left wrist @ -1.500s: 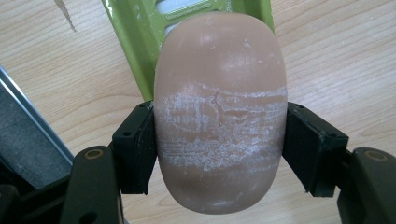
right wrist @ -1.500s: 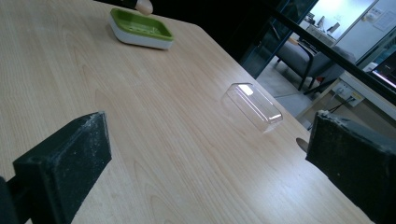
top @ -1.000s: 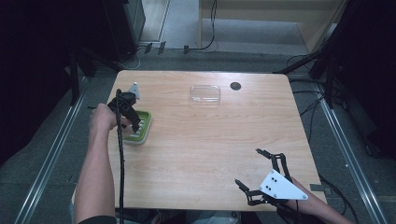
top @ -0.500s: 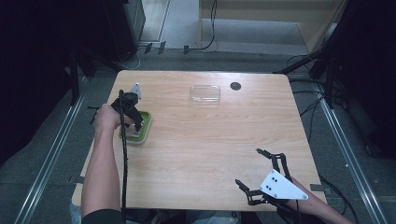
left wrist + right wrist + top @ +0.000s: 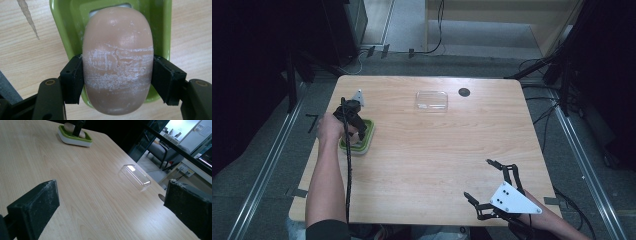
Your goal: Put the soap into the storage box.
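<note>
A tan oval soap bar [image 5: 117, 50], scuffed white across its middle, is clamped between the black pads [image 5: 72, 80] of my left gripper [image 5: 117, 80]. It sits just over a green soap dish [image 5: 62, 22] with a white base. In the high view the left gripper [image 5: 354, 122] stands over the dish [image 5: 364, 142] at the table's left side. Near the front right corner my right gripper [image 5: 477, 178] rests open, jaws wide apart with nothing between them [image 5: 112, 202]. It looks across the table at the dish [image 5: 75, 141].
A clear plastic lid [image 5: 431, 100] lies at the back centre of the wooden table [image 5: 437, 150], also seen as the clear lid [image 5: 135, 177] from the right gripper. A round black grommet [image 5: 464, 92] sits just right of it. A black cable trails along the left forearm.
The left hand and gripper have shifted slightly over the green dish. The right gripper has not moved.
</note>
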Available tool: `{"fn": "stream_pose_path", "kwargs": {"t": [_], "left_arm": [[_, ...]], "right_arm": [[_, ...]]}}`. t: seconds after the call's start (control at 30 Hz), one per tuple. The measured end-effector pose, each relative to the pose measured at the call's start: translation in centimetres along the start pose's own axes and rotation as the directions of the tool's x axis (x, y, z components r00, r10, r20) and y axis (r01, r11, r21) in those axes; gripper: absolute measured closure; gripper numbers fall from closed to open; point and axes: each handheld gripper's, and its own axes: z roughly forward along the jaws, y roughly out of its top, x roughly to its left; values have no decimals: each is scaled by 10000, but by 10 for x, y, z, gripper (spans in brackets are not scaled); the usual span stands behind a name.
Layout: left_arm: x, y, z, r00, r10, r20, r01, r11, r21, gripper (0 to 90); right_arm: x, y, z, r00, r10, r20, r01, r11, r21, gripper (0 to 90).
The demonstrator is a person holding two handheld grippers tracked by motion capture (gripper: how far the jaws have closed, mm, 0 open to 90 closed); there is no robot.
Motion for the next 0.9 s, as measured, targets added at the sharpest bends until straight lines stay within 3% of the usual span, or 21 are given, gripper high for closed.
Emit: {"fn": "stream_pose_path", "kwargs": {"t": [0.9], "left_arm": [[-3, 5, 10, 9989, -455, 103, 453, 9987, 230, 330]], "right_arm": [[0, 0, 0, 10000, 51, 20, -51, 10000, -9, 0]]}}
